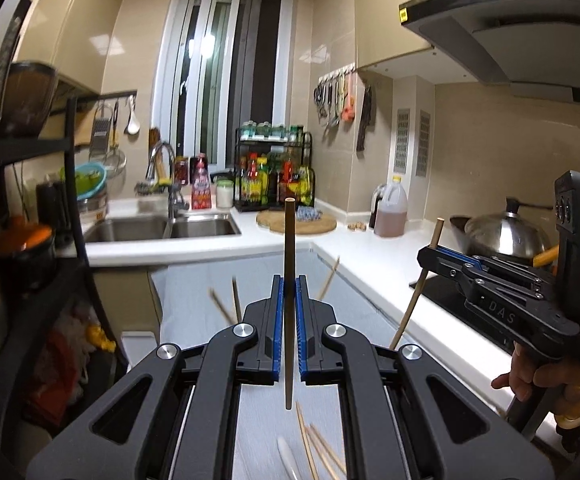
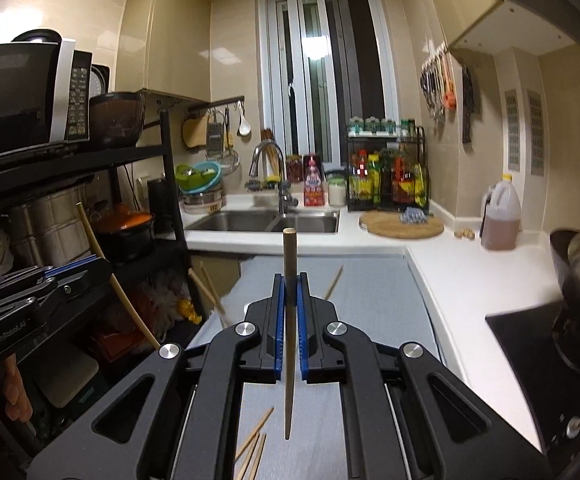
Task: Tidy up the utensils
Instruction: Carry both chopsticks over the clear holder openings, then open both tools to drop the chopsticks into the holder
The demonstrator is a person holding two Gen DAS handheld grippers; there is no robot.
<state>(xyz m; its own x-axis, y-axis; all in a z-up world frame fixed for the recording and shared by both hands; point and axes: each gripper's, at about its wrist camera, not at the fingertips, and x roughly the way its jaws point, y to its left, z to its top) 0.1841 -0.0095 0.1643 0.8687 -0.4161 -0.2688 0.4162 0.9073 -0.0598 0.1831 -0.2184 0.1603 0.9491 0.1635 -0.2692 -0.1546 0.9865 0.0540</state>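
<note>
My left gripper (image 1: pixel 289 286) is shut on a wooden chopstick (image 1: pixel 289 248) that stands upright between its blue pads, above the grey table (image 1: pixel 354 304). My right gripper (image 2: pixel 289 286) is shut on a second chopstick (image 2: pixel 289 256), also upright. Each gripper shows in the other's view: the right one (image 1: pixel 434 256) at the right with its chopstick (image 1: pixel 414 300), the left one (image 2: pixel 89 268) at the left with its chopstick (image 2: pixel 105 272). Several loose chopsticks lie on the table (image 1: pixel 318 444) (image 2: pixel 253 448), others farther off (image 1: pixel 332 276) (image 2: pixel 211 292). A white spoon (image 1: pixel 287 456) lies near them.
A white counter (image 1: pixel 370 264) wraps the back and right, with a steel sink (image 1: pixel 161 230), a round wooden board (image 1: pixel 296 222), an oil jug (image 1: pixel 390 210), a sauce rack (image 1: pixel 273 172) and a wok (image 1: pixel 502 236) on the black hob. A black shelf (image 2: pixel 129 160) with a microwave (image 2: pixel 29 92) stands left.
</note>
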